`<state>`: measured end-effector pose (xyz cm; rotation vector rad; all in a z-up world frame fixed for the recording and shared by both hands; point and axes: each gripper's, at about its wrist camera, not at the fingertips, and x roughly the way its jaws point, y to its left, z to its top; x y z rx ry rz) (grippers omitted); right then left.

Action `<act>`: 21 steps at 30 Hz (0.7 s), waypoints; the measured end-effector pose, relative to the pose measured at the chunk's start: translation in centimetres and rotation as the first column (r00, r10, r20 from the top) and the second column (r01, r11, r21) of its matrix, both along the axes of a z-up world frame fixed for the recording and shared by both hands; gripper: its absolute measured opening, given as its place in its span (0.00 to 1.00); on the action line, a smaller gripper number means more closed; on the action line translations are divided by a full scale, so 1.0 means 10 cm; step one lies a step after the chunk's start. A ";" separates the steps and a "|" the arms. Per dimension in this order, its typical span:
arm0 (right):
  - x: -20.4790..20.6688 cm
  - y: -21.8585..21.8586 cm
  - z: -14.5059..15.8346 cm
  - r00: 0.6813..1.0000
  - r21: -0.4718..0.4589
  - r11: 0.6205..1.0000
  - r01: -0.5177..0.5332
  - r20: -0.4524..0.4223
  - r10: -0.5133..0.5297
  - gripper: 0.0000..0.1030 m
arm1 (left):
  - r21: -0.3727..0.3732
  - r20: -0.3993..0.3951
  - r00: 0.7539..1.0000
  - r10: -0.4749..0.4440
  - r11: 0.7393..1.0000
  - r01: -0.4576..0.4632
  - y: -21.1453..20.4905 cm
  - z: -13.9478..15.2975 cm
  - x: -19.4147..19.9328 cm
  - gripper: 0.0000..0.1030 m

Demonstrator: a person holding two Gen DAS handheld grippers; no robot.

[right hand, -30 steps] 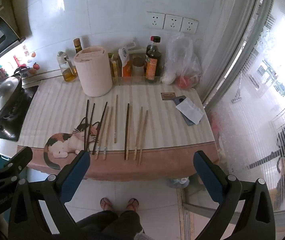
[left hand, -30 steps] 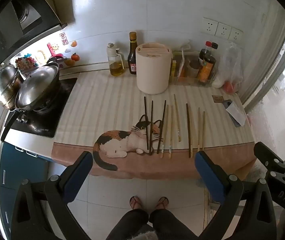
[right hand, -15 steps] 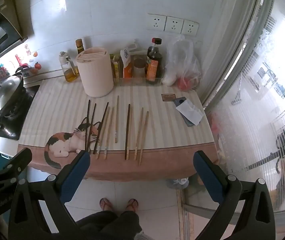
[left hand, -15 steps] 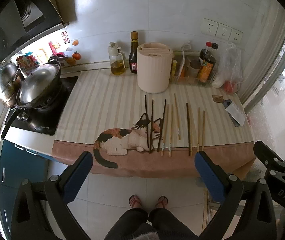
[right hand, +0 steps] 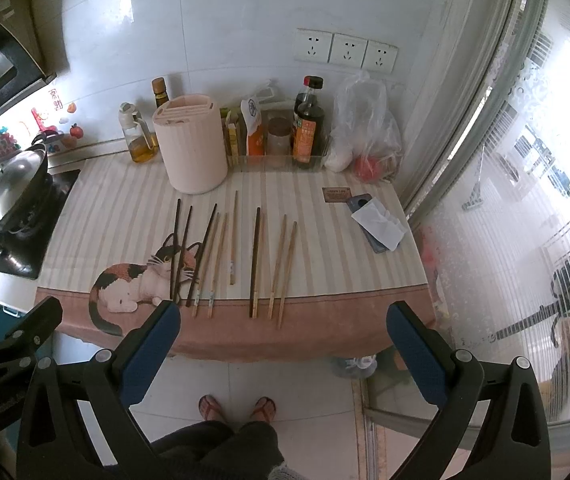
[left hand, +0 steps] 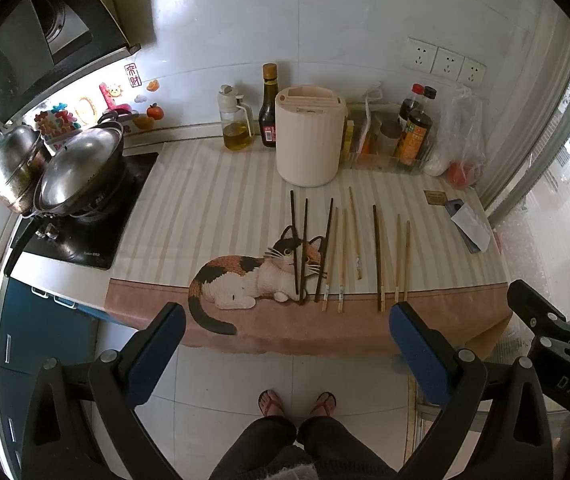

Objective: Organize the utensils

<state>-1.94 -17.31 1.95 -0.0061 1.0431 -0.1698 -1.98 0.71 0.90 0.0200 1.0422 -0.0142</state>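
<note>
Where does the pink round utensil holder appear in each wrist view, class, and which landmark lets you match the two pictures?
Left wrist view: the pink utensil holder stands upper centre, at the back of the counter, just right of the dark sauce bottle.
Right wrist view: the holder sits upper left of centre, beyond the chopsticks.
Shared landmark: the cat picture on the mat.

We see open air above the tabletop (left hand: 213,208) front edge; the chopsticks (left hand: 341,252) lie unobstructed, while the utensil holder (left hand: 309,140) and bottles (left hand: 413,136) crowd the back wall.
</note>
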 end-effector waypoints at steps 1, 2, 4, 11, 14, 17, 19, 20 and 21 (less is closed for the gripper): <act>0.00 -0.01 -0.01 1.000 0.001 1.000 0.001 0.001 -0.001 1.00 | -0.001 -0.001 1.000 0.003 1.000 -0.003 0.00 -0.02 0.00 1.00; 0.00 -0.01 -0.01 1.000 0.000 1.000 0.001 0.001 -0.001 1.00 | -0.001 -0.001 1.000 0.003 1.000 -0.003 0.00 -0.02 -0.02 1.00; 0.00 -0.01 -0.01 1.000 0.001 1.000 0.001 0.002 -0.001 1.00 | -0.001 0.000 1.000 0.002 1.000 -0.002 0.00 -0.02 -0.01 1.00; 0.00 -0.01 -0.01 1.000 0.000 1.000 0.000 0.002 0.000 1.00 | -0.003 0.000 1.000 0.002 1.000 -0.002 0.00 -0.02 -0.02 1.00; 0.00 -0.01 0.00 1.000 0.000 1.000 0.002 0.001 -0.002 1.00 | -0.002 0.000 1.000 0.005 1.000 -0.005 0.00 -0.01 -0.02 1.00; -0.01 -0.03 0.01 1.000 -0.001 1.000 0.002 0.003 -0.002 1.00 | -0.002 0.001 1.000 0.003 1.000 -0.003 0.00 0.00 -0.01 1.00; -0.01 -0.03 0.02 1.000 -0.001 1.000 0.002 0.003 -0.002 1.00 | -0.001 -0.001 1.000 0.002 1.000 -0.002 -0.01 0.01 0.00 1.00; -0.01 -0.02 0.02 1.000 -0.001 1.000 0.003 0.004 -0.003 1.00 | -0.001 -0.002 1.000 0.002 1.000 -0.002 -0.01 0.02 0.01 1.00; -0.02 -0.02 0.03 1.000 -0.001 1.000 0.003 0.004 -0.003 1.00 | 0.000 -0.001 1.000 0.002 1.000 -0.002 -0.02 0.03 0.01 1.00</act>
